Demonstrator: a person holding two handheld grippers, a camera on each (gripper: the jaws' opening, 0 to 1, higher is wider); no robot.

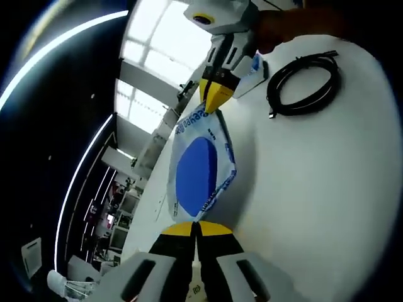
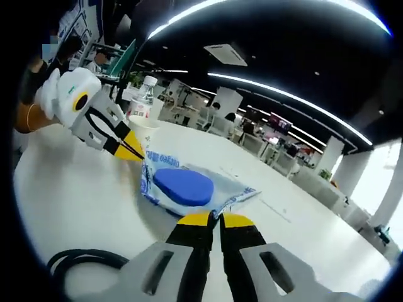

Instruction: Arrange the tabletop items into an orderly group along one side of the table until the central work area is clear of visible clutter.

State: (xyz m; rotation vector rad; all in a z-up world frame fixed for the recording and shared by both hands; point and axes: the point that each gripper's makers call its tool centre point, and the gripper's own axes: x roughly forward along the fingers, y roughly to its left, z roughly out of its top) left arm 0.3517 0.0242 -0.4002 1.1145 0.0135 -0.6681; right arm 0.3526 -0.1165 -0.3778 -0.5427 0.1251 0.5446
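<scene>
Item: pouch (image 1: 203, 165), one. Clear, crinkled plastic film with blue print along its edges, and a flat, round-edged blue pad (image 1: 196, 175) sealed inside. You hold it strung between both grippers, lifted off the white table (image 1: 327, 189).

Hold: left gripper (image 1: 194, 228) has its yellow-tipped jaws closed to a bare slit on the pouch's near edge. Right gripper (image 2: 214, 219) is closed the same way on the opposite edge. Each shows in the other's view, pinching its far end of the film.

Handling, as a judgement: light and limp. The film will sag and fold if you let one end go, and it looks slick, so a pinch on the bare margin could slip. Take it by the sealed border, not over the pad. The pad looks soft and in no way fragile. Keep both ends level as you carry it.

Other stock:
- Cable (image 1: 304, 85), black, rubbery, coiled in a loose ring, lying on the table beside the pouch. It will likely spring open if lifted by one strand.
- Bottle (image 2: 142, 97), clear plastic with a cap, upright at the far table edge in the right gripper view.
- Cup (image 2: 143, 129), pale, just in front of the bottle, partly hidden.

Table surface: smooth, matte white, rounded edge.
</scene>
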